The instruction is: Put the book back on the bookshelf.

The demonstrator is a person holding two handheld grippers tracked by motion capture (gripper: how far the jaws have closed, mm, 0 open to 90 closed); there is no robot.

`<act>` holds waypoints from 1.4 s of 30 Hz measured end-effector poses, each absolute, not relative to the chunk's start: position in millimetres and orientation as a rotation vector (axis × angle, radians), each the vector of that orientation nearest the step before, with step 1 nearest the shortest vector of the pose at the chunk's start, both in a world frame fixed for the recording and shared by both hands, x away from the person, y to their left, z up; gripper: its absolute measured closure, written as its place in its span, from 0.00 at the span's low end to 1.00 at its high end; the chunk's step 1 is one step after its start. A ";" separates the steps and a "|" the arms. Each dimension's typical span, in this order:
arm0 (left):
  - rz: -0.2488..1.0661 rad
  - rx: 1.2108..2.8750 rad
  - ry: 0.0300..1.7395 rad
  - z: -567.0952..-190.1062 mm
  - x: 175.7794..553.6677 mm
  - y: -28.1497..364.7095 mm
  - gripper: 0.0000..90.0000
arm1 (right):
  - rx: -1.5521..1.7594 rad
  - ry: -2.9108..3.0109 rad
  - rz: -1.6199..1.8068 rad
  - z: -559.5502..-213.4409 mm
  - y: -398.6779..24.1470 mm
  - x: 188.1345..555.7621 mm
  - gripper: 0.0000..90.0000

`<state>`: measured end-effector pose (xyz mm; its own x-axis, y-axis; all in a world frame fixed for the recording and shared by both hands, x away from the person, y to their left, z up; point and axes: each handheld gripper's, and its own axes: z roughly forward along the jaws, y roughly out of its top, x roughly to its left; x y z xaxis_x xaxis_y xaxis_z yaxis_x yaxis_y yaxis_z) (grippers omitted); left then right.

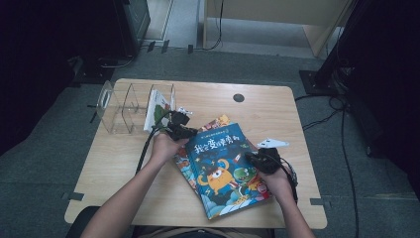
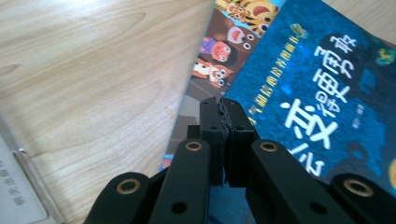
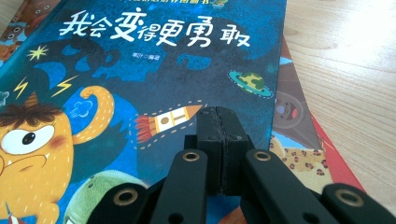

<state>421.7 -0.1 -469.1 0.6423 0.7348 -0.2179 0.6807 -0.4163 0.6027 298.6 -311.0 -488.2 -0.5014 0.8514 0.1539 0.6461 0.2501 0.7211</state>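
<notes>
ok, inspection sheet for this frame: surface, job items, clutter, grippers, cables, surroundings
Surface: light wooden table with rounded corners and a dark round hole near the far edge.
Job's things: blue picture book lies on top of a second picture book, both askew at the table's middle.
Clutter: clear acrylic book stand at far left, one white book upright in it.
Grippers: left gripper shut, empty, over the blue book's left edge; right gripper shut, empty, over its cover.
Cables: black cable trails from the left gripper; more on the floor at right.
Surroundings: grey floor, dark equipment both sides, wooden furniture behind.
</notes>
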 end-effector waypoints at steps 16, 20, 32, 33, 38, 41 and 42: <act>0.142 2.191 1.131 -474.6 425.1 0.6 0.98 | 1.387 2.256 1.102 -488.6 -312.0 296.8 1.00; 0.153 2.183 1.144 -475.9 425.4 1.0 0.97 | 1.383 2.250 1.091 -488.5 -312.7 297.0 0.99; 0.130 2.187 1.143 -476.4 425.0 1.5 1.00 | 1.413 2.230 1.092 -488.7 -317.5 297.9 1.00; 0.131 2.188 1.146 -476.3 424.7 1.4 1.00 | 1.414 2.229 1.092 -488.8 -317.8 298.0 1.00; 0.134 2.195 1.147 -475.9 422.5 1.3 1.00 | 1.414 2.227 1.092 -489.0 -318.0 298.0 1.00; 0.134 2.199 1.144 -475.6 420.6 1.8 1.00 | 1.412 2.227 1.097 -489.4 -318.5 298.2 1.00; 0.136 2.204 1.142 -475.4 419.6 1.9 1.00 | 1.412 2.229 1.097 -489.3 -318.6 298.3 1.00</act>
<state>419.6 1.9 -475.4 0.6166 0.7633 -0.1928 0.6965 -0.4147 0.5855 298.3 -318.6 -489.3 -0.4815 0.8630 0.1528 0.6477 0.2330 0.7254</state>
